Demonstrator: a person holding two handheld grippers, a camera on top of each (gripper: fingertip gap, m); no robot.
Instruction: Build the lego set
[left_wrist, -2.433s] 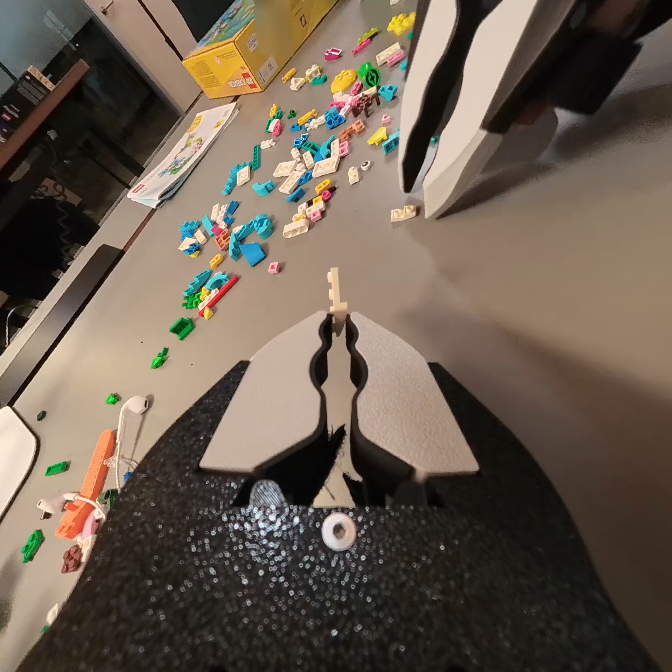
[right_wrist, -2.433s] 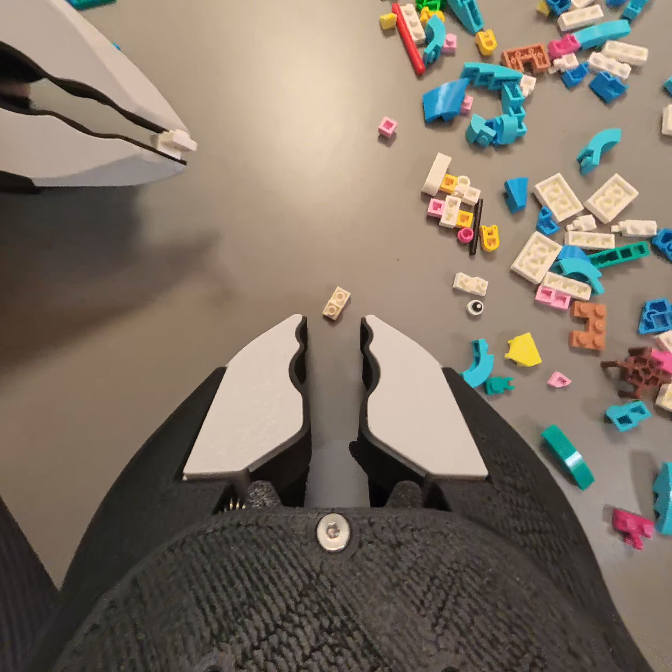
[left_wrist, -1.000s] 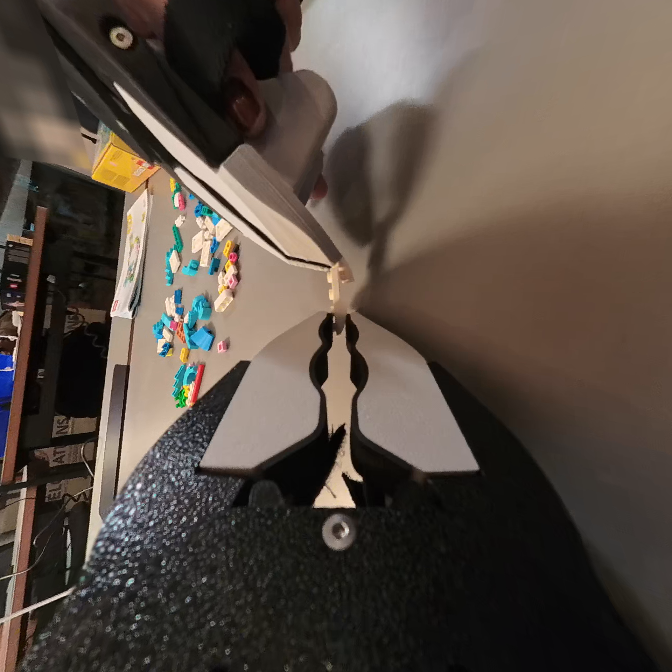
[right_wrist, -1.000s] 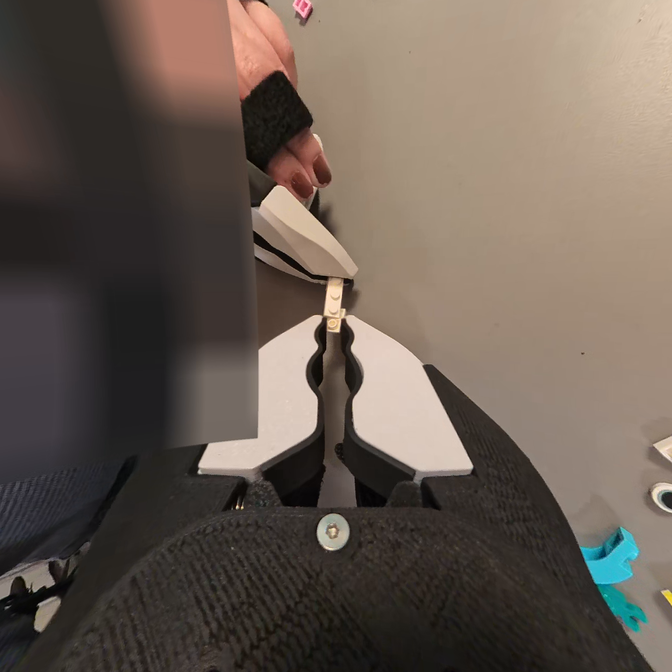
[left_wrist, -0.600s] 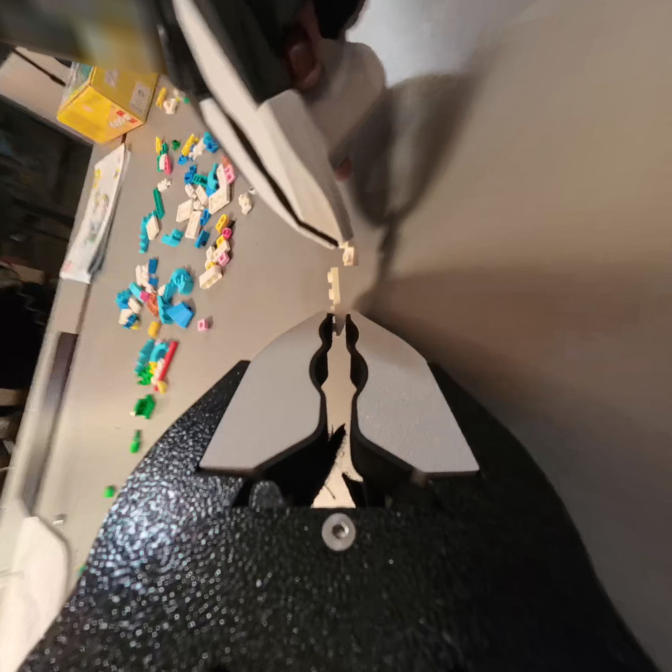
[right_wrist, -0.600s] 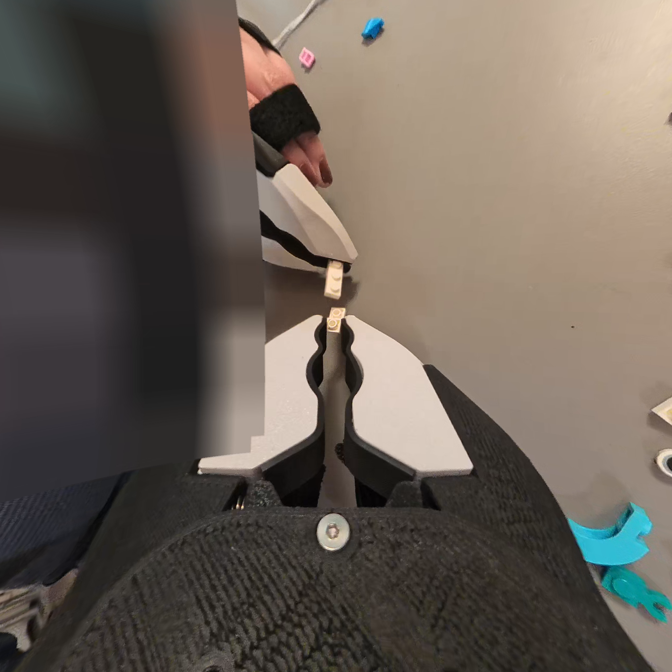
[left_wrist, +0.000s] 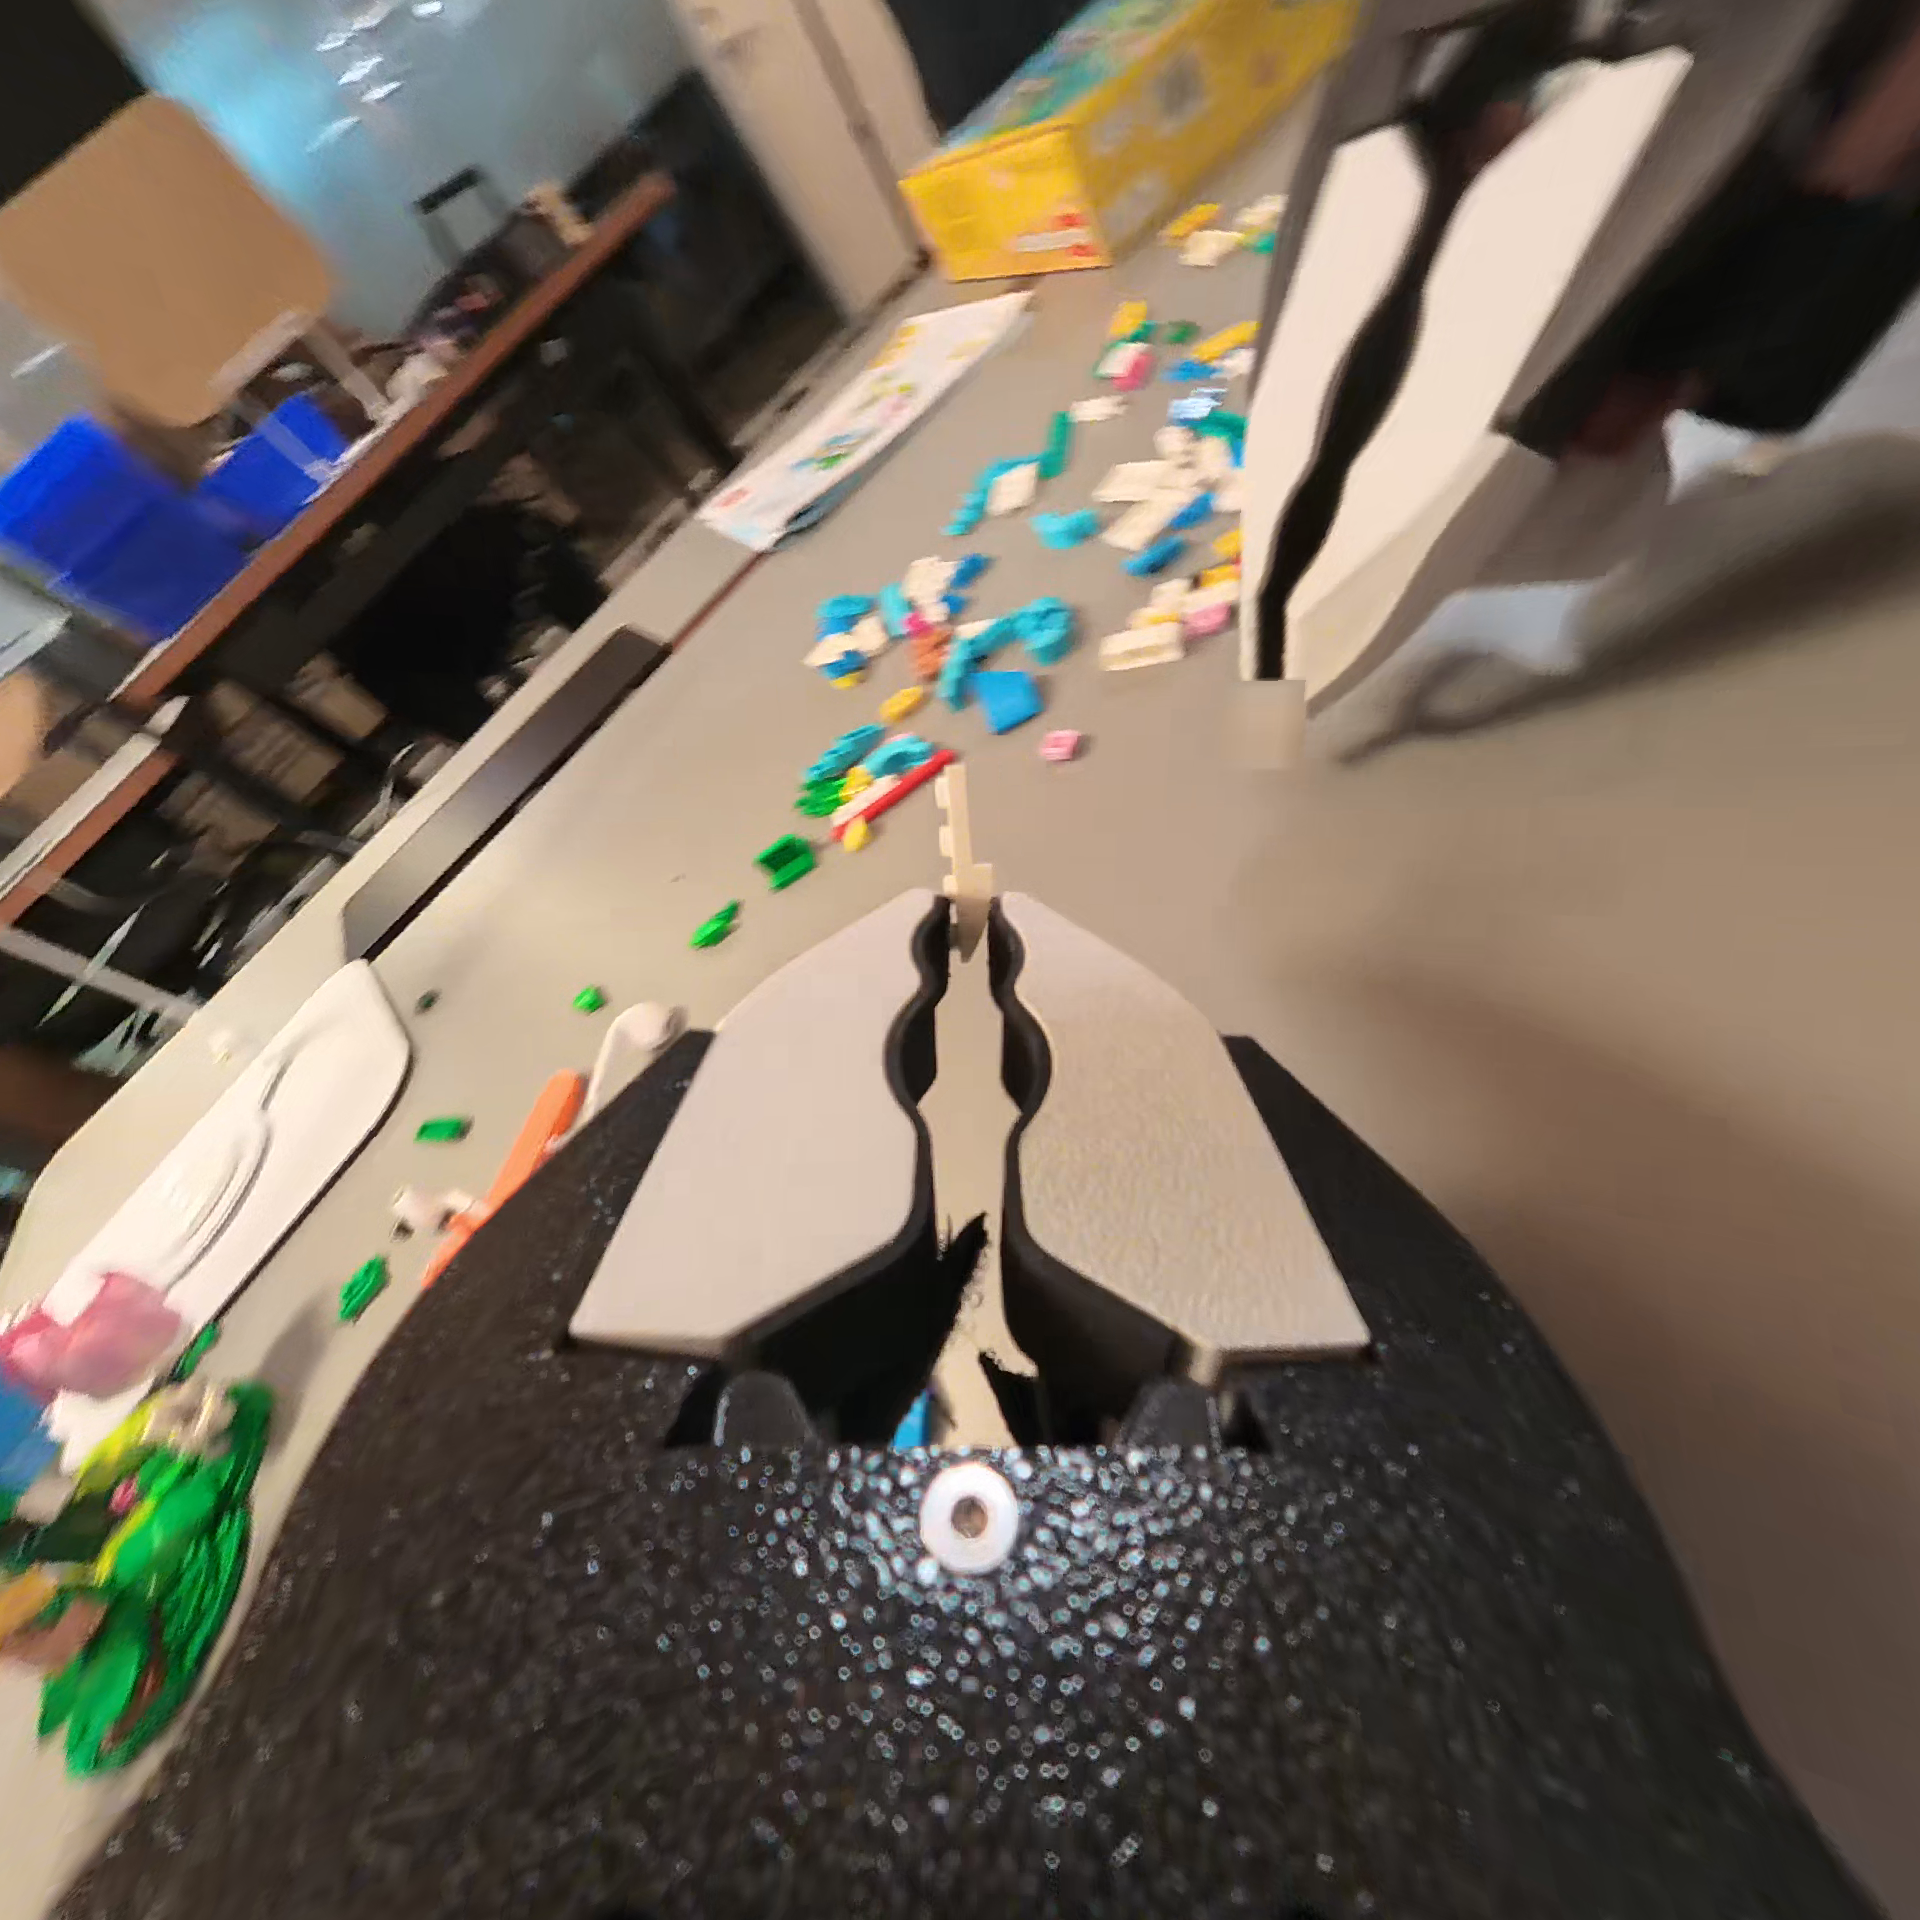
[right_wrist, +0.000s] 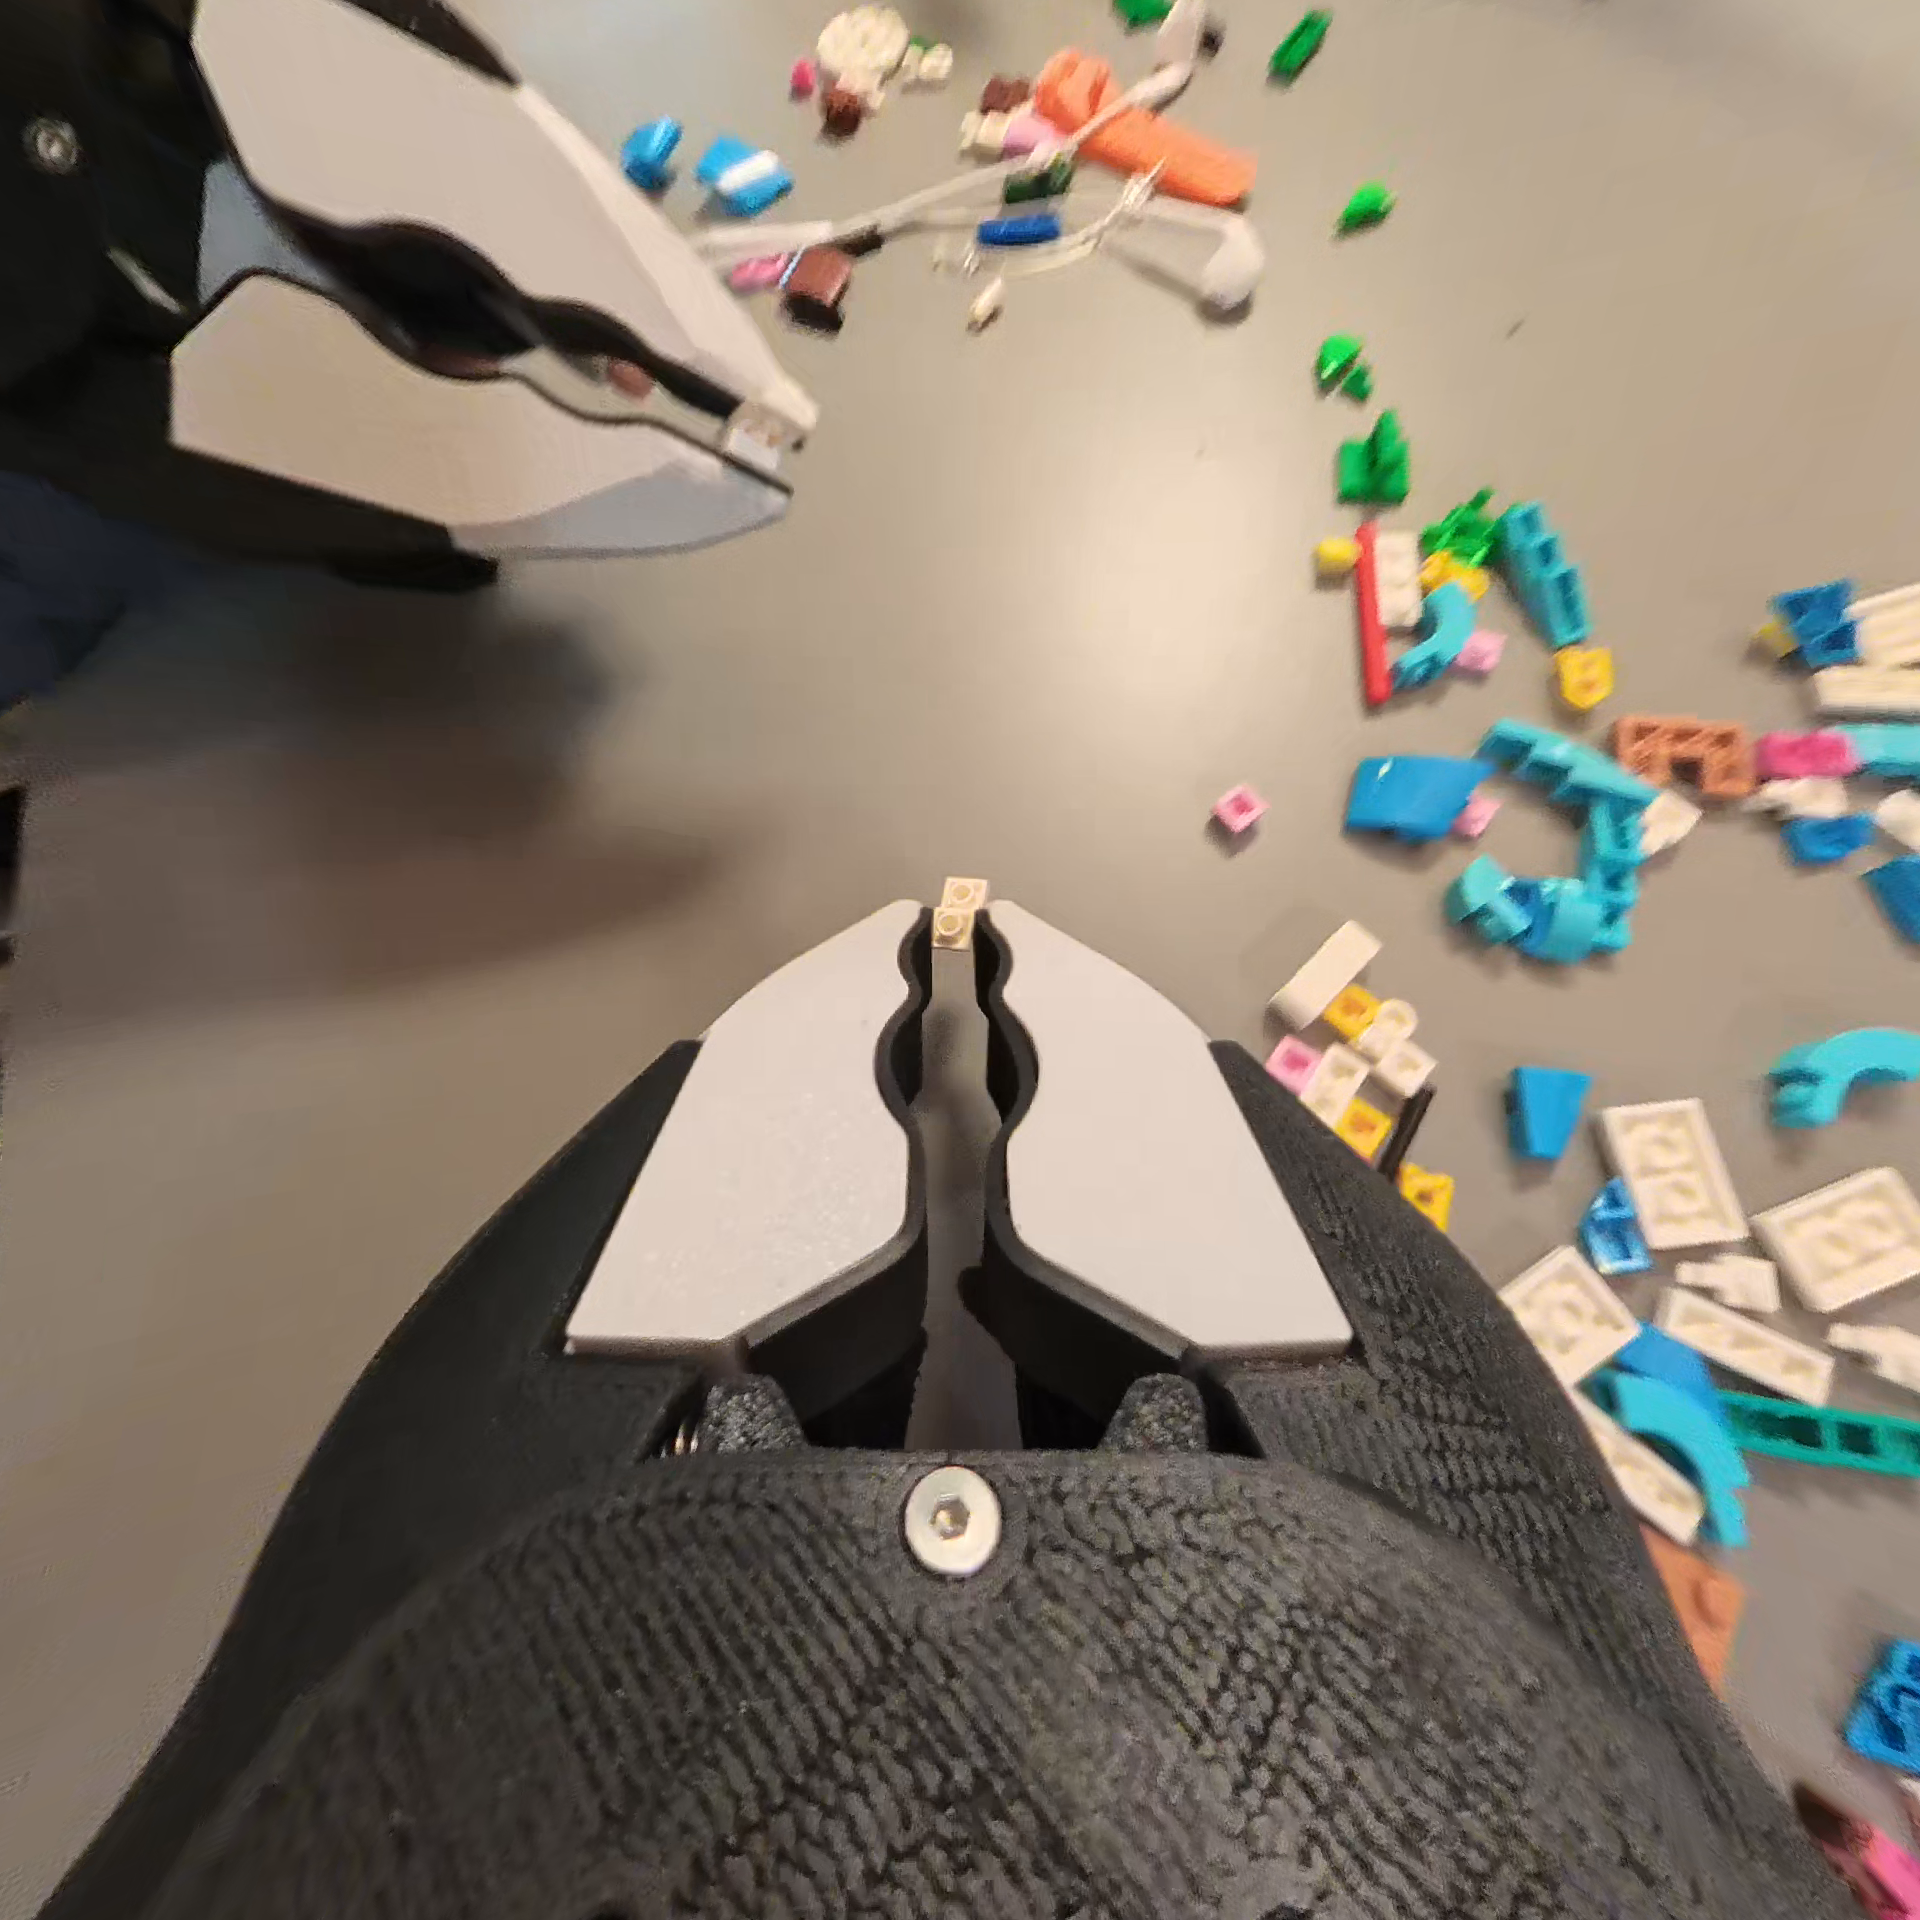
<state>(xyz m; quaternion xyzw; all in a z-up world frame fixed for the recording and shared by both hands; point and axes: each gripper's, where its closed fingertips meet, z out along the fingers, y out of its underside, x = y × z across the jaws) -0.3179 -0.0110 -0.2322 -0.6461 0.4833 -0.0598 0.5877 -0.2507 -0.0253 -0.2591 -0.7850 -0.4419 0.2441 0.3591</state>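
Note:
My left gripper (left_wrist: 968, 914) is shut on a cream plate (left_wrist: 958, 847) that sticks up out of its tips. It also shows in the right wrist view (right_wrist: 764, 442), upper left, with the plate's end (right_wrist: 756, 434) between its tips. My right gripper (right_wrist: 961, 914) is shut on a small tan two-stud plate (right_wrist: 958, 909). It also shows in the left wrist view (left_wrist: 1278, 665), upper right, above the grey table (left_wrist: 1455, 1039), with a blurred tan piece at its tips. The two grippers are apart and the two plates do not touch.
Loose bricks (right_wrist: 1558, 831) in blue, white, pink and yellow lie to the right of my right gripper. White earphones (right_wrist: 1226, 260) and an orange piece (right_wrist: 1153, 145) lie farther off. A yellow box (left_wrist: 1039, 197), a booklet (left_wrist: 883, 405), a white tray (left_wrist: 260, 1143) and a green build (left_wrist: 135, 1558) are along the left side.
A second ago the two plates were held end to end. The grippers have since drawn apart, each keeping its plate, and both views have swung back over the table.

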